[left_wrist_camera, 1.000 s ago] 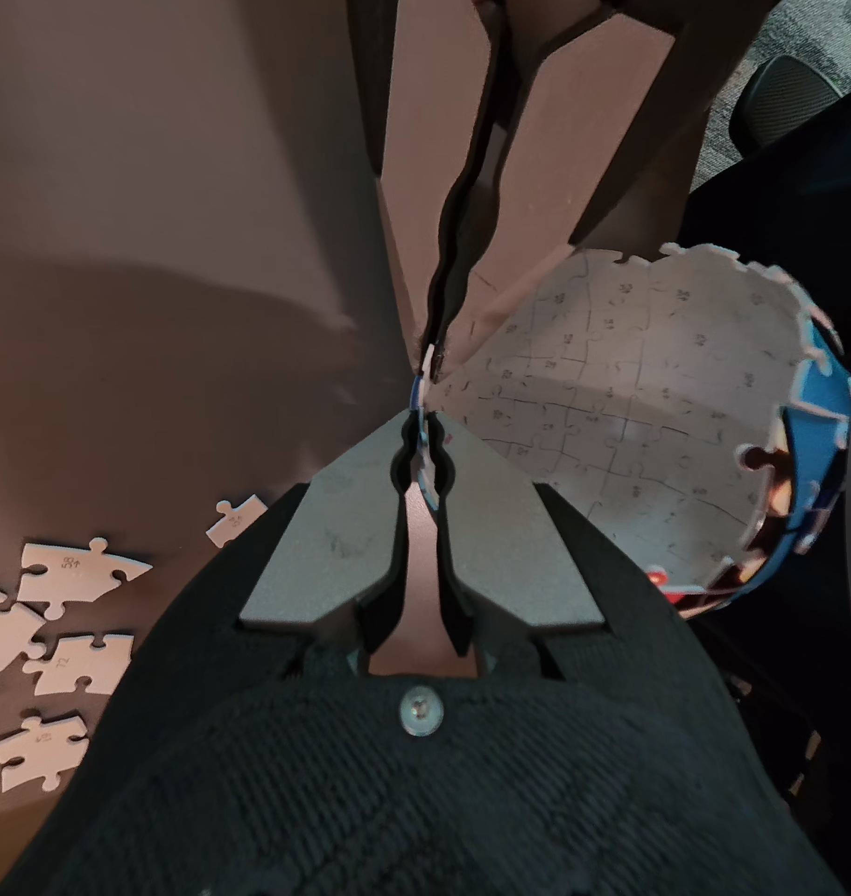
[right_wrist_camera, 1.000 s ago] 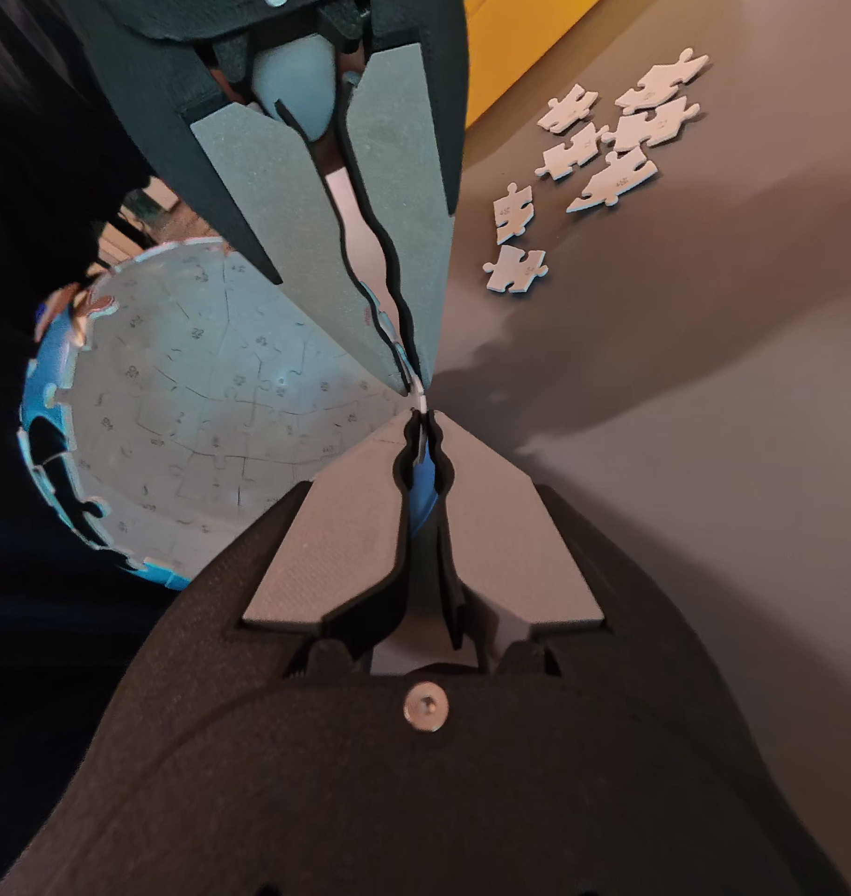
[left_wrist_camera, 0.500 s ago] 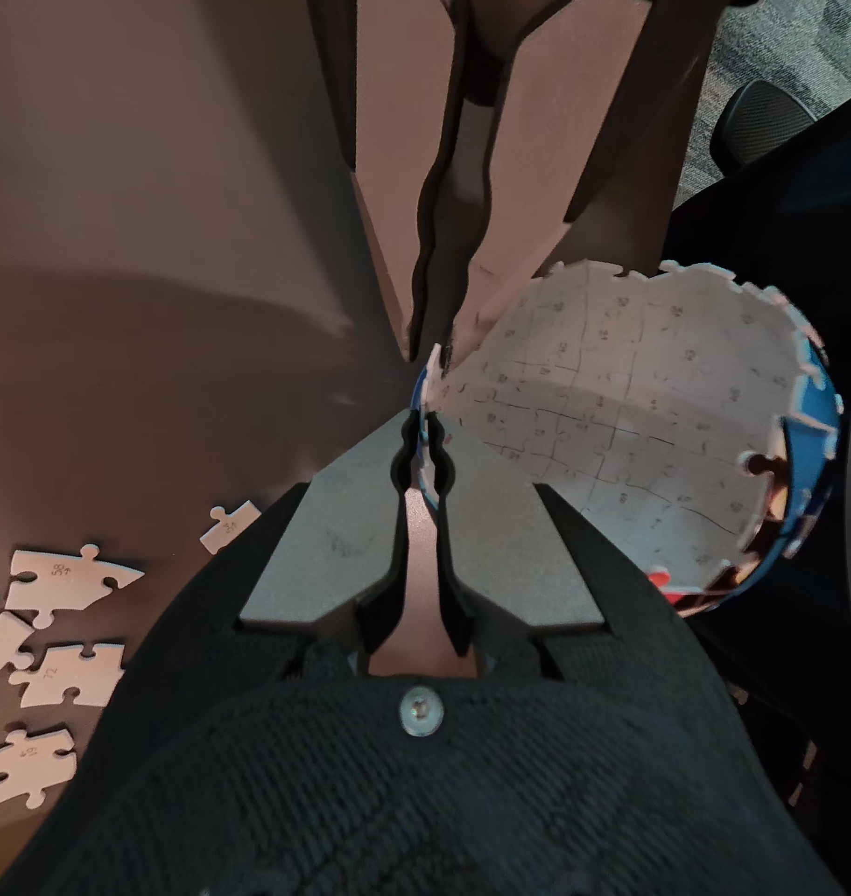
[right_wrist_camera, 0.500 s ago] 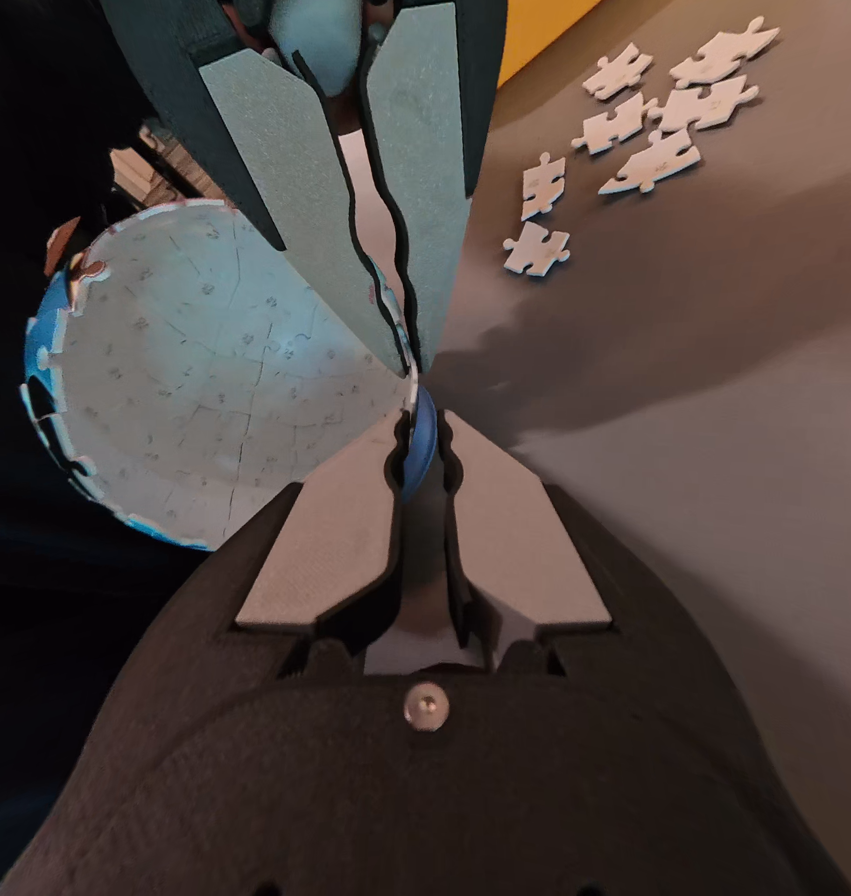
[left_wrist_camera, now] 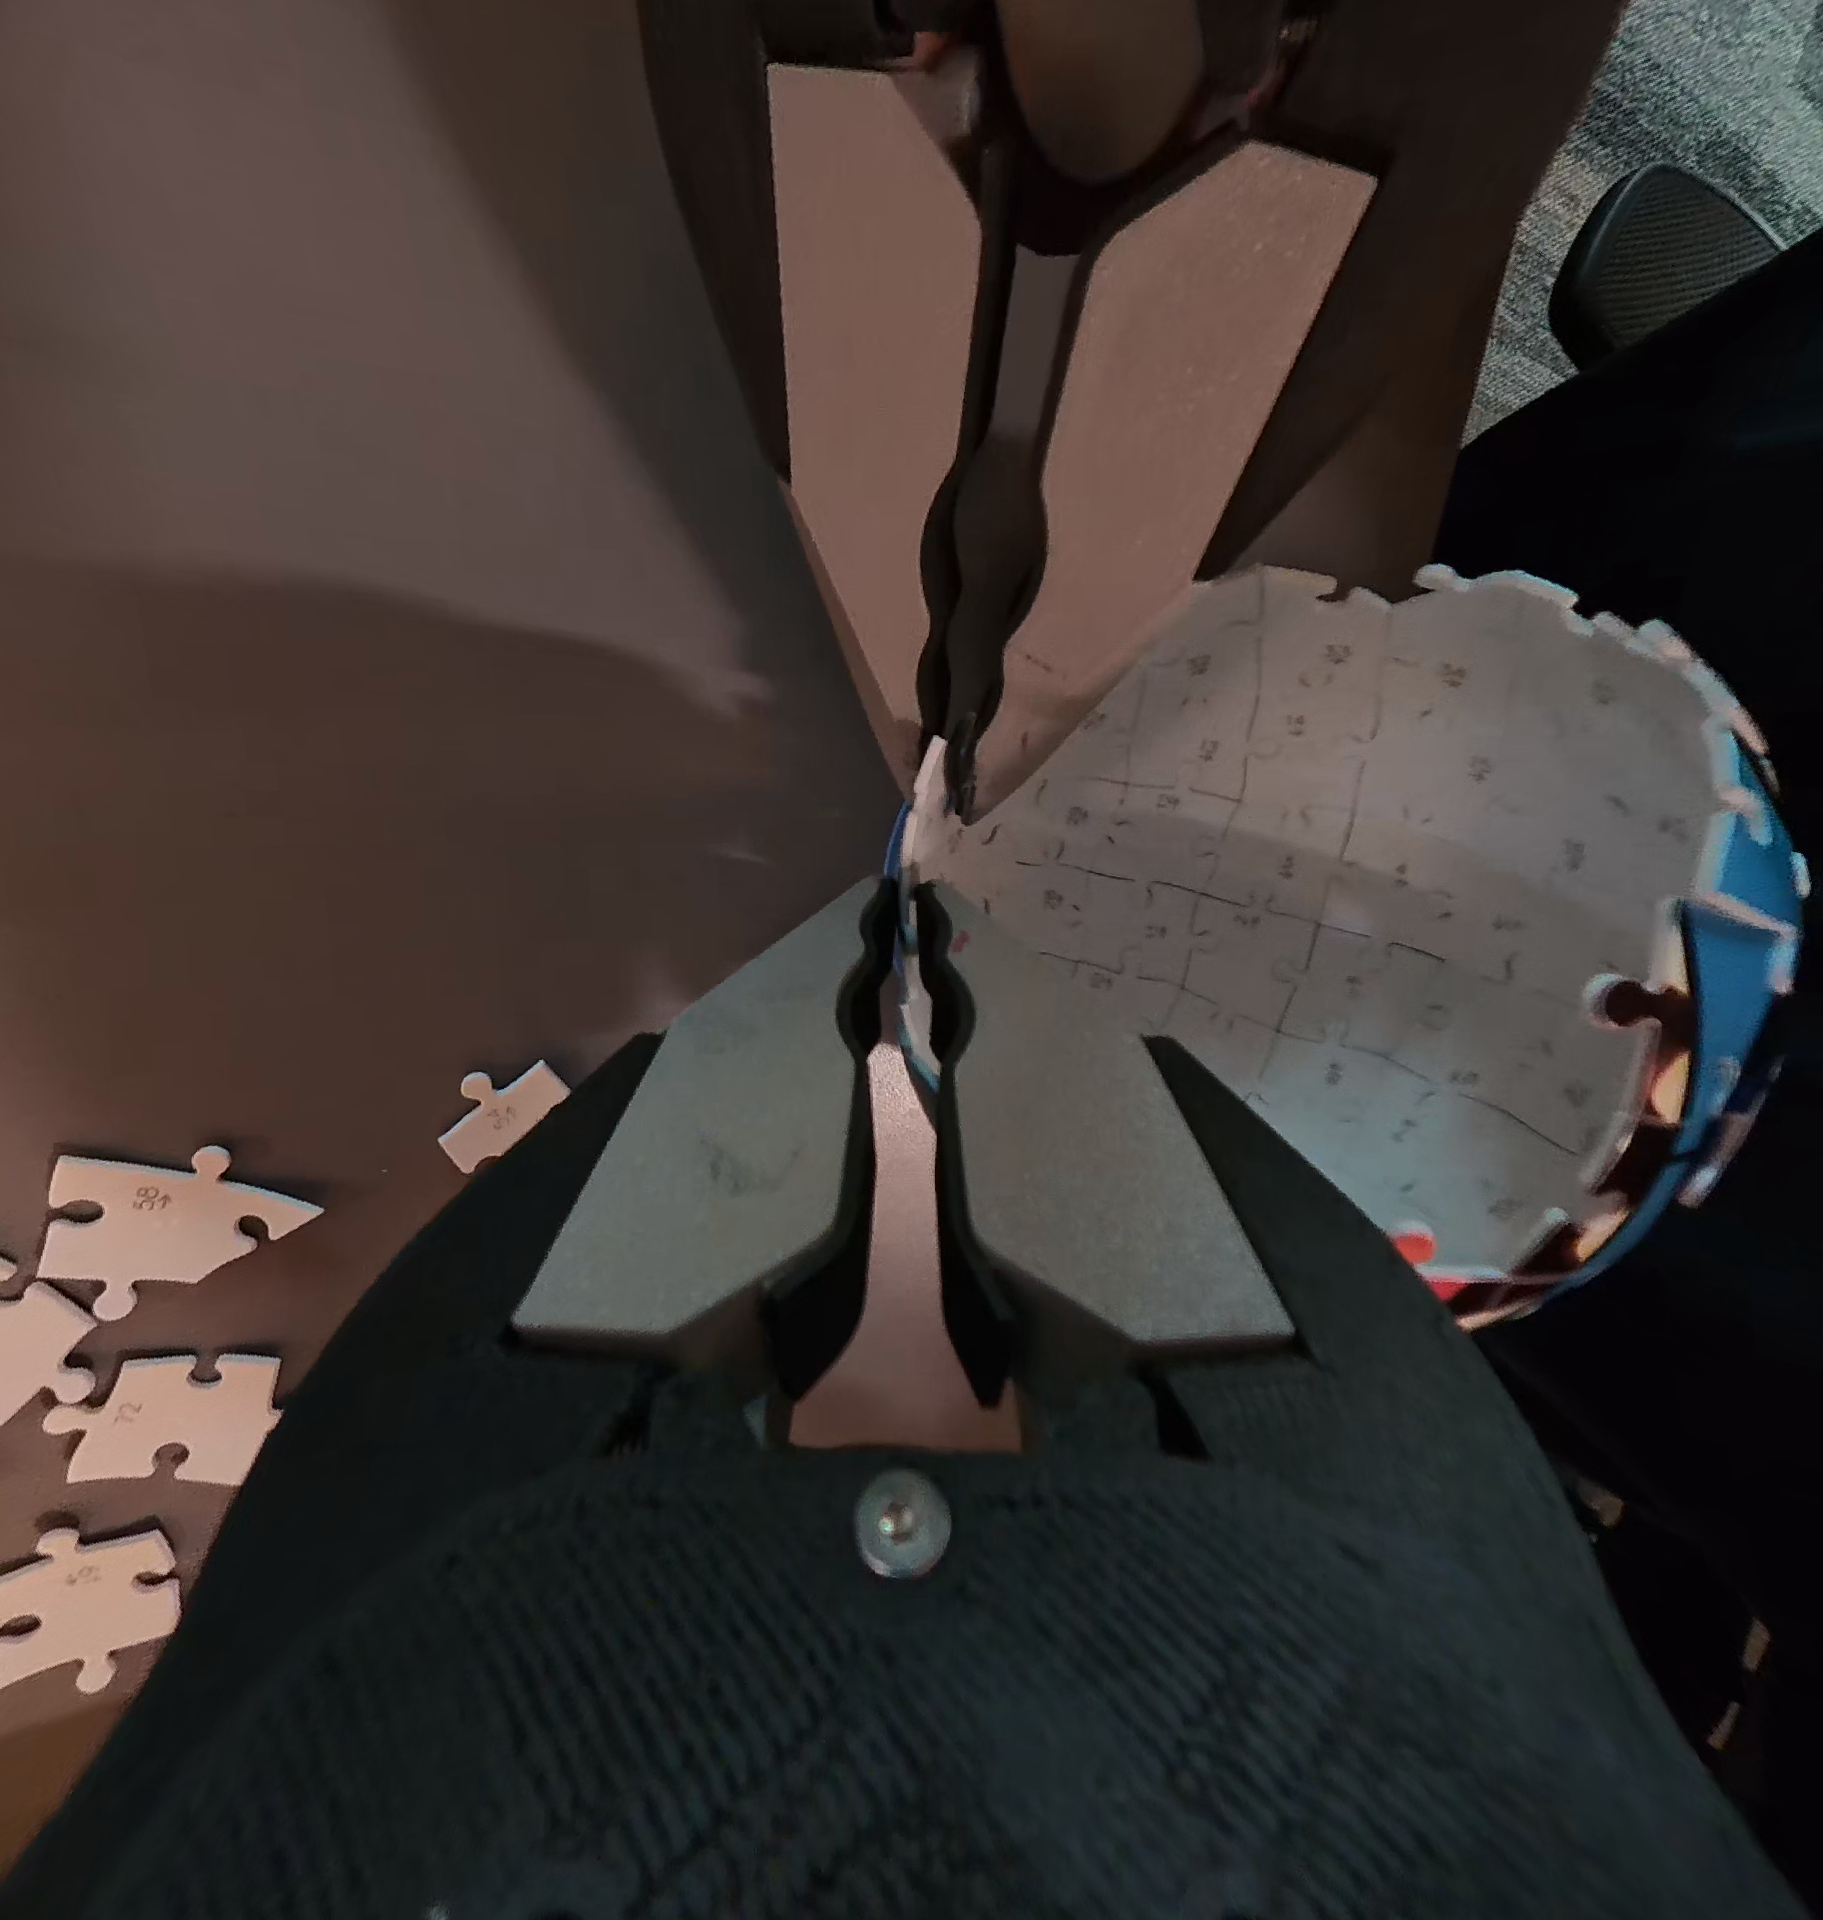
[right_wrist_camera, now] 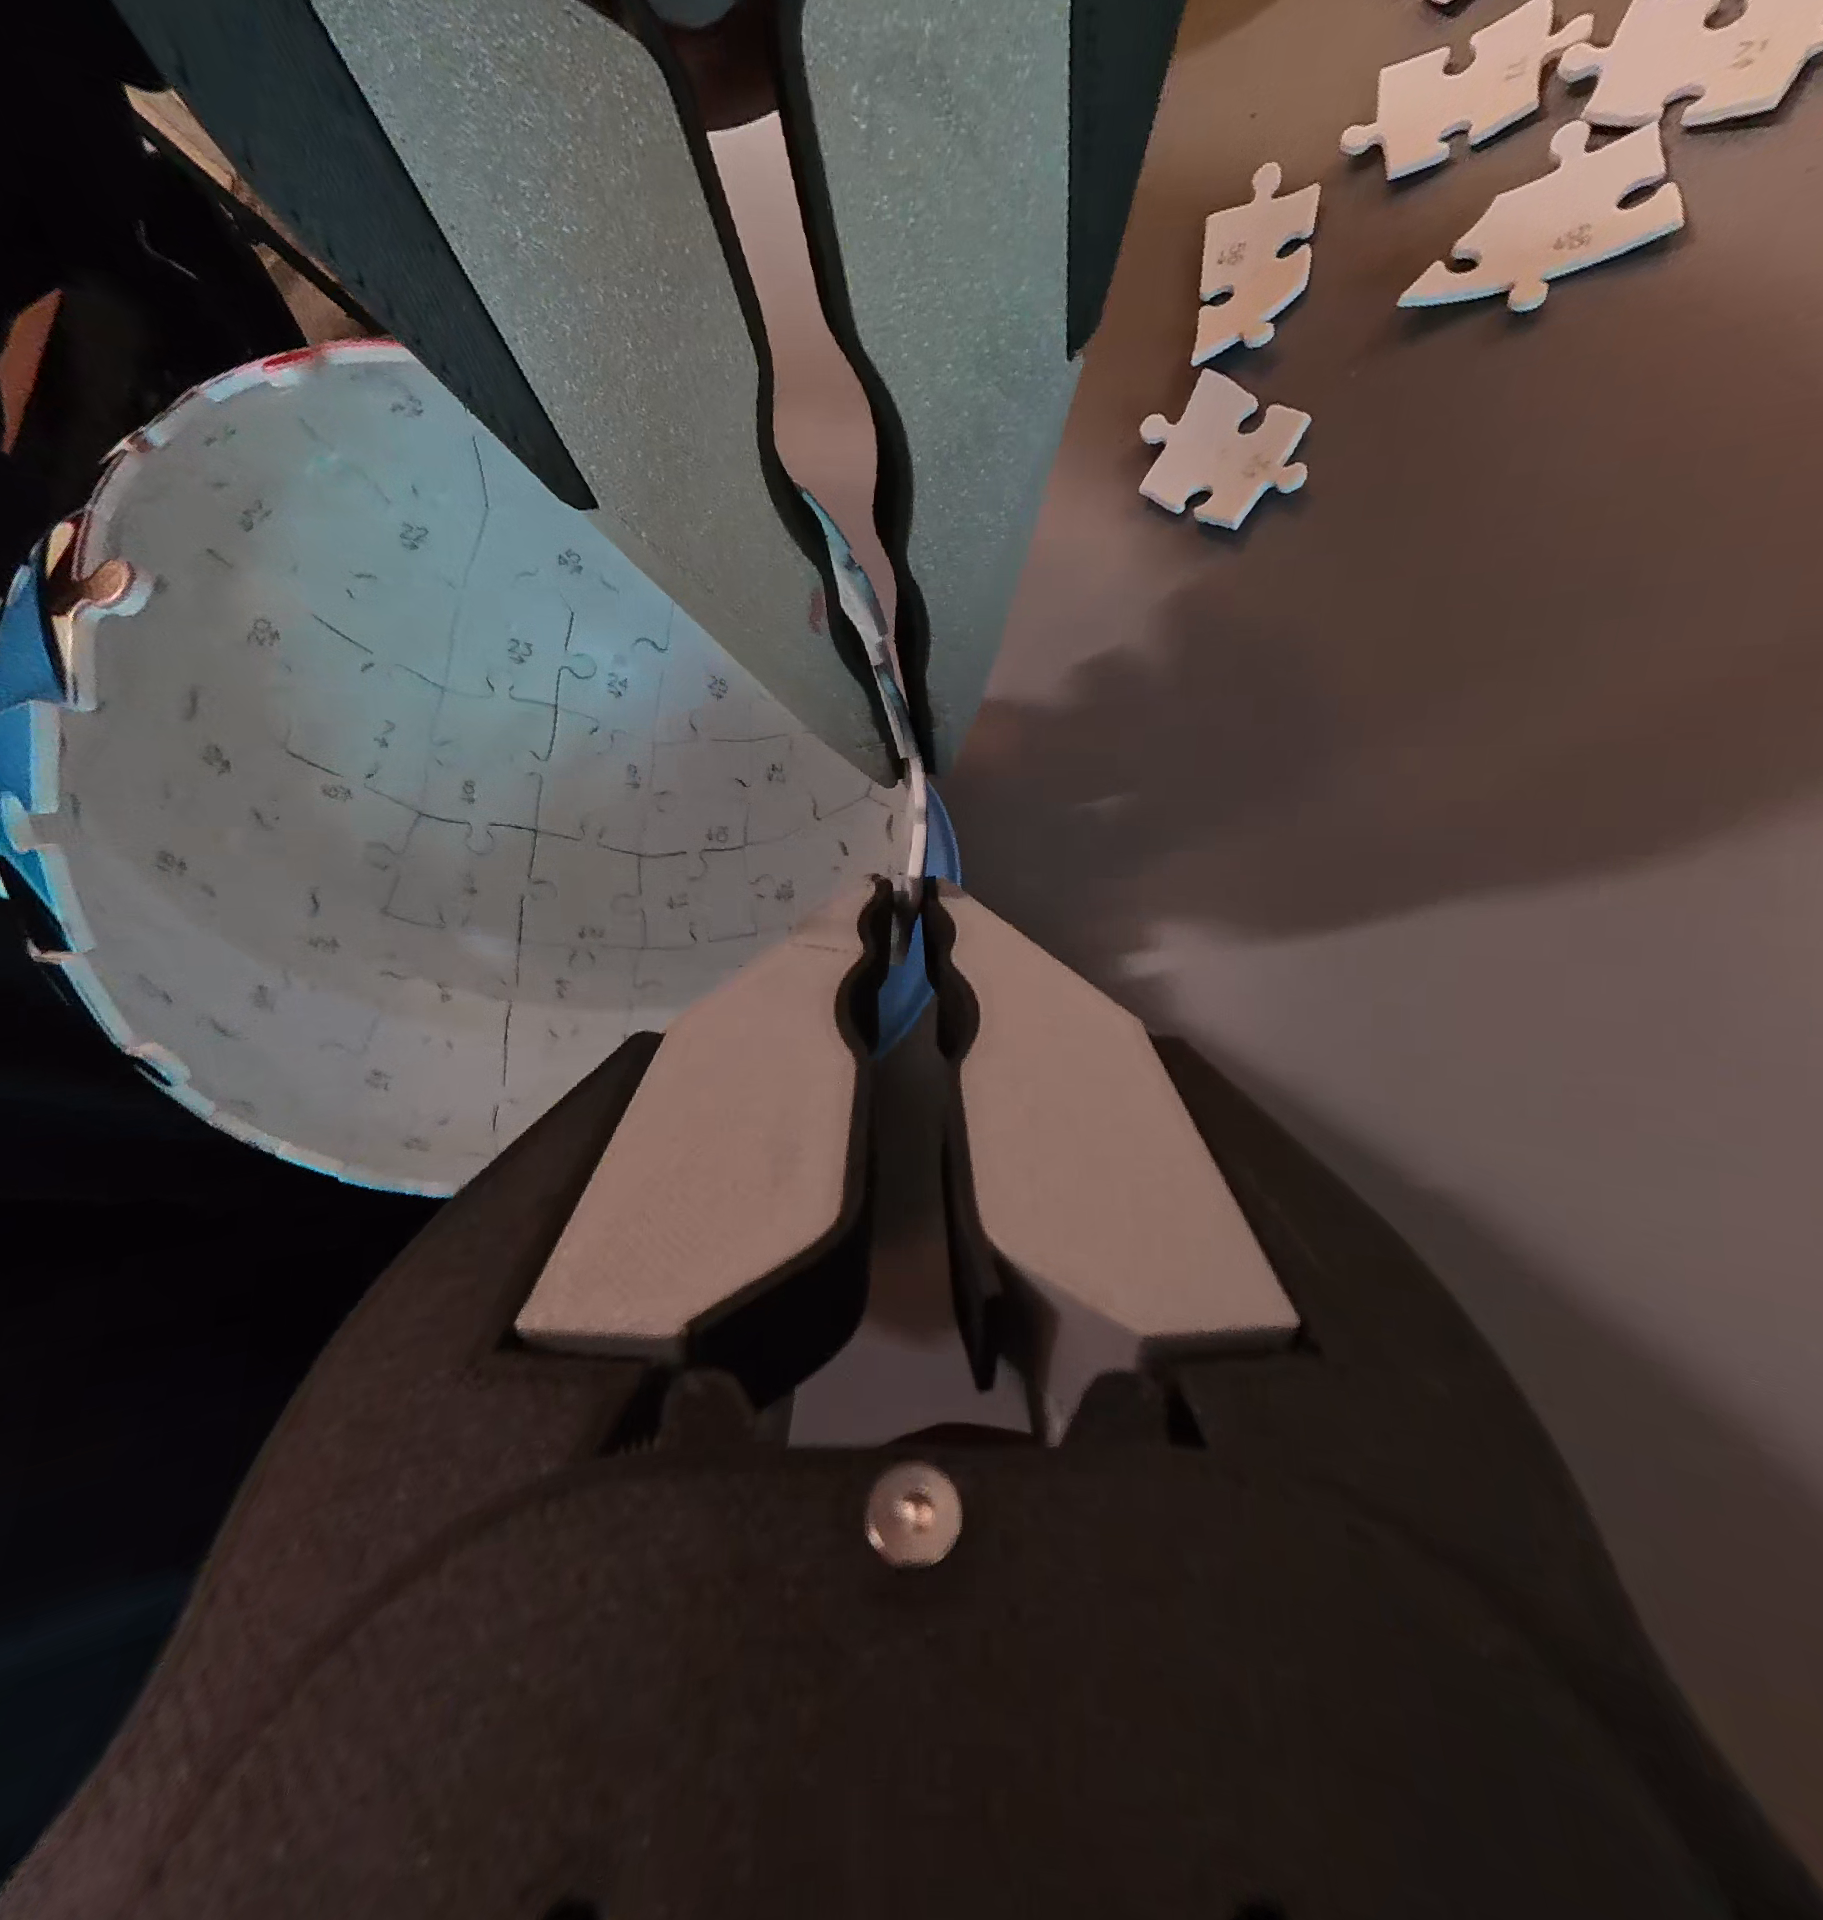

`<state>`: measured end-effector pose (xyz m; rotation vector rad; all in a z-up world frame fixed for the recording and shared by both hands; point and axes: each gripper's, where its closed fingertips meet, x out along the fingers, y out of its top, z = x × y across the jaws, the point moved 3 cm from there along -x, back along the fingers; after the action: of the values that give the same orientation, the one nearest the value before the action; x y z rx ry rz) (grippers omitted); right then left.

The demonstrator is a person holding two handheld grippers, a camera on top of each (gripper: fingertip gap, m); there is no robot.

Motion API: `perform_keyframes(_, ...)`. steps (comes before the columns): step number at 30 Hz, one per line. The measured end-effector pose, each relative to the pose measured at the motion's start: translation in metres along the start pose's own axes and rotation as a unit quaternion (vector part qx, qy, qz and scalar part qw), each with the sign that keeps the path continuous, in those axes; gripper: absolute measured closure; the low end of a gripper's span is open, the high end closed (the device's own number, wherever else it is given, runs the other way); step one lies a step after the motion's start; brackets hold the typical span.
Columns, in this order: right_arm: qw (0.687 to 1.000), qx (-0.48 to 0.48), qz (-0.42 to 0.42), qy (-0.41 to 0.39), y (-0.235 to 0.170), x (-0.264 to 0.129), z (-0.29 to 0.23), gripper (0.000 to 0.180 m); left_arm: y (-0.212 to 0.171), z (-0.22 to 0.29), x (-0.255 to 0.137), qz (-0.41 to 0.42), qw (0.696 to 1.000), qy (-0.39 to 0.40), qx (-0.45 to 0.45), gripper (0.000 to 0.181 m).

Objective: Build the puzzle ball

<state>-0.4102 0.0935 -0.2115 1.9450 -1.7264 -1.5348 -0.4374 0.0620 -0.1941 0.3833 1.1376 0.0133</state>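
The half-built puzzle ball (left_wrist_camera: 1354,935) is hanging in the air beside the edge of the tabletop (left_wrist_camera: 315,520), open like a bowl, with its pale numbered inside facing both cameras and its blue printed outside showing along the jagged rim.

The left gripper (left_wrist_camera: 905,904) is pinching the rim of the ball, its fingers (left_wrist_camera: 741,1091) drawn narrow with the thin shell wedged between the tips. The right gripper (right_wrist_camera: 905,896) is gripping the same rim from the opposite direction, its fingers (right_wrist_camera: 741,1101) also nearly together with the blue-and-white edge caught between them. The two grippers are pointing at each other, tips almost meeting, each clamping the rim just beside the other. In the left wrist view the right gripper (left_wrist_camera: 954,769) is reaching down from above, closed on a small white tab at the rim. In the right wrist view the left gripper (right_wrist_camera: 912,727) is coming in from the top, the rim running between its fingers.

Loose puzzle pieces (left_wrist_camera: 107,1351) are lying white side up on the tabletop, well apart from the ball; the same scatter of pieces (right_wrist_camera: 1458,177) is showing at the upper right of the right wrist view. An office chair (left_wrist_camera: 1665,270) is standing on grey carpet (left_wrist_camera: 1717,94) beyond the table's edge.
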Motion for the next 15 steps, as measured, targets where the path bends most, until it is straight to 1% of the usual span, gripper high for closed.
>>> perform_keyframes(7, 1.000, 0.029, 0.002, 0.001, 0.0008, 0.0012, 0.0010, 0.179, -0.0005, 0.0003, -0.0005, -0.002, 1.000, 0.004, 0.000, 0.179)
perform_keyframes(12, 0.999, 0.019, -0.006, -0.031, 0.0013, 0.0021, -0.0002, 0.180, -0.0007, 0.0006, -0.0009, -0.002, 1.000, 0.002, -0.004, 0.179)
perform_keyframes(15, 0.999, 0.033, -0.002, -0.034, 0.0011, 0.0024, -0.0005, 0.180, -0.0006, 0.0004, -0.0008, -0.002, 1.000, 0.001, -0.006, 0.179)
